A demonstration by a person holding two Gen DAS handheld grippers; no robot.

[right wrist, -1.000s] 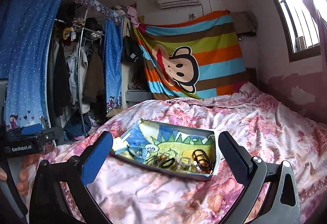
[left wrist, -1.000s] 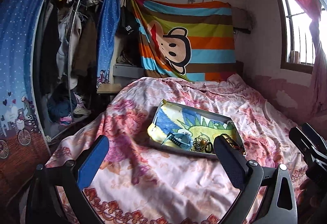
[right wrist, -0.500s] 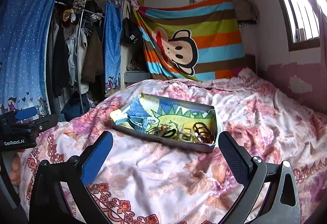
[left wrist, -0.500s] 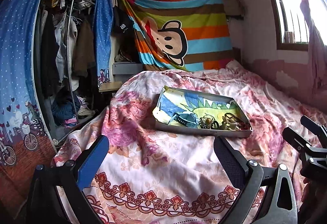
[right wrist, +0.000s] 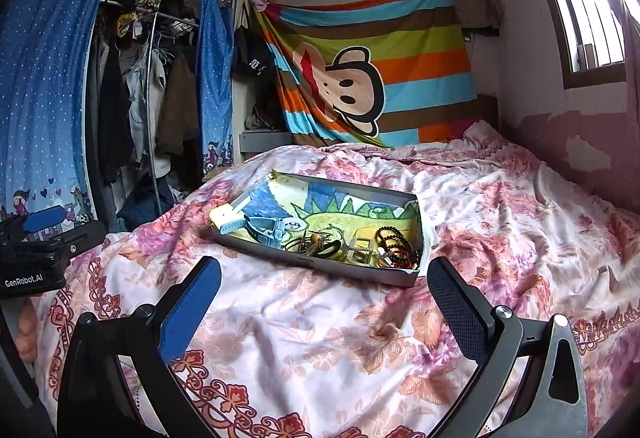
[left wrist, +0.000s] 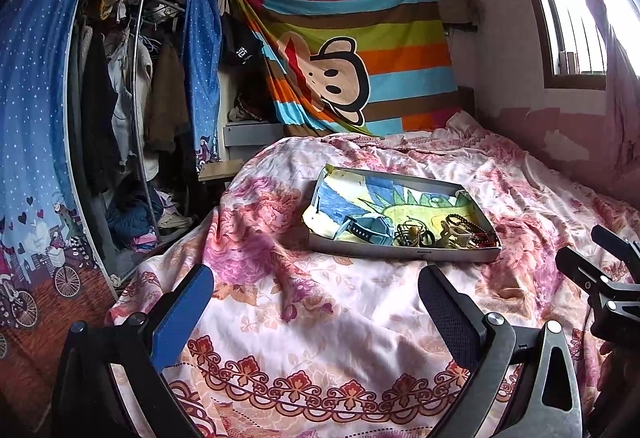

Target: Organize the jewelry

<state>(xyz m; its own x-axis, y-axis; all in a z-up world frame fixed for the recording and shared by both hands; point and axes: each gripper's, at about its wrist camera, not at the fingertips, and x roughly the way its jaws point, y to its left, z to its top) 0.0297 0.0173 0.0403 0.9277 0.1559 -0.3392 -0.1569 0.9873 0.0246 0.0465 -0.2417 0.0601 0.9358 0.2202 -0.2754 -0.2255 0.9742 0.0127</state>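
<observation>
Grippers, left (left wrist: 316, 302) and right (right wrist: 324, 290), gape empty, seemingly hovering short of tray (right wrist: 280, 252).

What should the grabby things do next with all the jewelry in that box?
Probably bring the right gripper forward and down toward the dark bead bracelet at the tray's near right corner. Both grippers are open and empty, well short of the tray, and the jewelry sits bunched together along its near edge.

Pink floral bedspread (left wrist: 360, 318) — striped blanket (left wrist: 360, 38)
</observation>
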